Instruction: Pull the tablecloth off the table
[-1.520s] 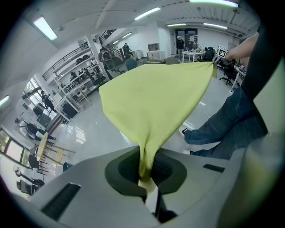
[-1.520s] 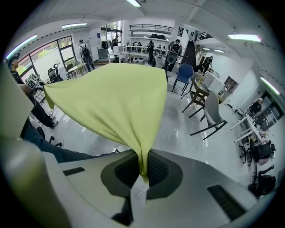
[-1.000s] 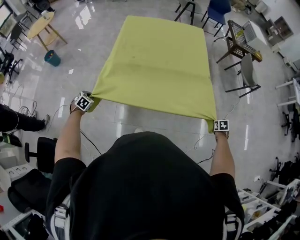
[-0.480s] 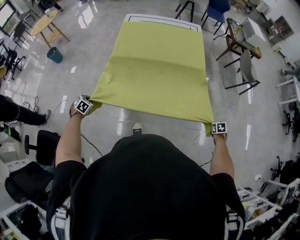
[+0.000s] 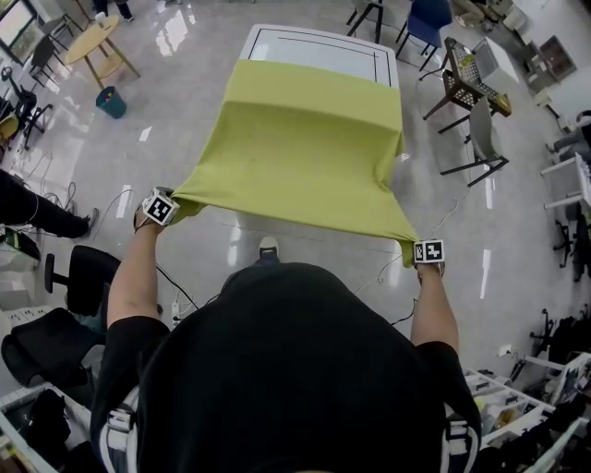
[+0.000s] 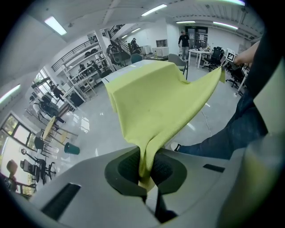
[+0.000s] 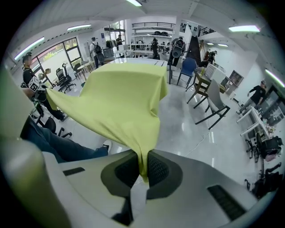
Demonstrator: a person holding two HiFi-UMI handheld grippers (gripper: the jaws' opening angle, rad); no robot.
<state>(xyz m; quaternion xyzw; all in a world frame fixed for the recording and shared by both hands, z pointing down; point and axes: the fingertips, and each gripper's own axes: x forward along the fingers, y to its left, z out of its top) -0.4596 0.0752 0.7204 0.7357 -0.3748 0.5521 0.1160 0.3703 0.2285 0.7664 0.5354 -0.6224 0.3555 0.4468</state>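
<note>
A yellow-green tablecloth (image 5: 305, 148) stretches from the white table (image 5: 314, 46) toward me, its near half hanging in the air over the floor. The far strip of the tabletop lies bare. My left gripper (image 5: 169, 205) is shut on the cloth's near left corner, and my right gripper (image 5: 417, 251) is shut on the near right corner. In the left gripper view the tablecloth (image 6: 156, 102) narrows into a fold pinched between the dark pads (image 6: 127, 167). The right gripper view shows the tablecloth (image 7: 120, 98) squeezed between the pads (image 7: 158, 169) too.
Chairs (image 5: 476, 120) stand to the right of the table, and a blue chair (image 5: 427, 20) is behind it. A round wooden table (image 5: 88, 42) and teal bin (image 5: 111, 102) are at the far left. A black chair (image 5: 74, 282) is near my left arm. Cables (image 5: 175, 277) lie on the glossy floor.
Both grippers have drawn back toward me with the cloth. The cloth has slid along the table, and the white far end of the tabletop has come into sight.
</note>
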